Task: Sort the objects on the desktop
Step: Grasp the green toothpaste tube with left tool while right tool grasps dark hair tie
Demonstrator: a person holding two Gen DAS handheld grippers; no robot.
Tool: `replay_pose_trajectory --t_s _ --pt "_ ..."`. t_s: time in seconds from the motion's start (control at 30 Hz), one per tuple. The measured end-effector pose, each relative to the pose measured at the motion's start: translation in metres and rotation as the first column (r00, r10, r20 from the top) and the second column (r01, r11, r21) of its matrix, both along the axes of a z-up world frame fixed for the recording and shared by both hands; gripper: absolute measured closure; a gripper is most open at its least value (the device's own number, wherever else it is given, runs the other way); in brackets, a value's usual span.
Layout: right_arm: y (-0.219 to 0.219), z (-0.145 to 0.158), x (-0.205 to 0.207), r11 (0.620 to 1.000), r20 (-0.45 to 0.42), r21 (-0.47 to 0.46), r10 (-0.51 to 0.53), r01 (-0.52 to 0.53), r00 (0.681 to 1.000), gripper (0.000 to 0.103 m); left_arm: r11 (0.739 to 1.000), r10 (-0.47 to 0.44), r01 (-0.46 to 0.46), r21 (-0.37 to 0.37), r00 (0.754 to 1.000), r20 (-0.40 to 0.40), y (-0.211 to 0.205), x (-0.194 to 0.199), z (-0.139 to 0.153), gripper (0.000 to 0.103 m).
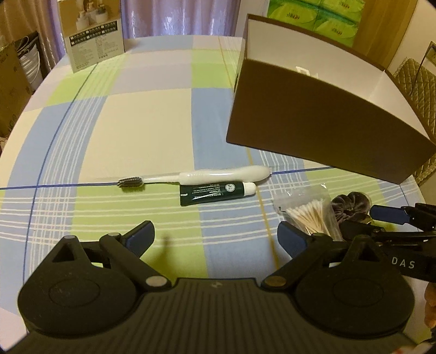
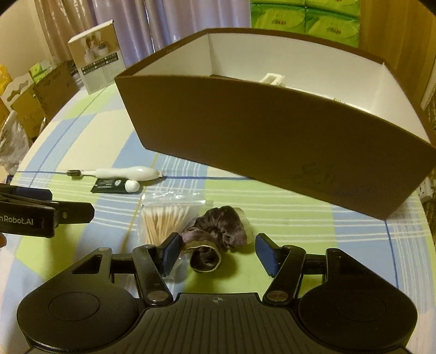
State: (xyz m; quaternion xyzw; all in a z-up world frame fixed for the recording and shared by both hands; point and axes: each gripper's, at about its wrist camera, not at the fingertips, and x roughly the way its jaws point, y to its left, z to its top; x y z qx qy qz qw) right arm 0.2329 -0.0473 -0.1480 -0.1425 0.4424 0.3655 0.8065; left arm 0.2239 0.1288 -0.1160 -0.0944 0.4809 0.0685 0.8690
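Observation:
A white toothbrush [image 1: 201,175] [image 2: 122,173] lies on the checked tablecloth, with a dark green toothpaste tube [image 1: 215,192] [image 2: 114,187] just in front of it. To their right sit a clear bag of cotton swabs [image 1: 308,213] [image 2: 166,217] and a dark purple scrunchie [image 1: 351,205] [image 2: 218,231]. My left gripper [image 1: 215,237] hovers open, a short way in front of the toothpaste. My right gripper [image 2: 218,253] is open, its fingers on either side of the scrunchie's near end. A brown box [image 1: 327,130] [image 2: 272,136] with a white inside stands behind.
A white item [image 2: 272,79] lies inside the brown box. A printed carton [image 1: 92,35] [image 2: 98,60] stands at the table's far left. Green tissue packs [image 2: 305,16] are stacked behind the box. Cardboard boxes [image 2: 35,95] sit beyond the left table edge.

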Motion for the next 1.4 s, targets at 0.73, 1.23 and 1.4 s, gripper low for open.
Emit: replay_pose_trajectory --t_s 0.73,1.23,1.4 --pt "-0.036 -0.003 0.056 0.987 -0.004 0.024 -0.157 0.157 0.988 0.074 0.992 0.115 -0.113 -0.053 0.993 0.029 0.007 0.039 -0.031 0.012" --pt "-0.031 -0.006 0.056 0.988 -0.003 0.026 -0.15 0.15 0.989 0.074 0.993 0.028 -0.034 0.109 0.998 0.06 -0.006 0.045 -0.041 0.021" --pt "-0.031 -0.006 0.054 0.989 -0.004 0.026 -0.147 0.147 0.989 0.074 0.995 -0.011 0.006 0.104 0.999 0.049 -0.002 0.031 -0.039 0.022"
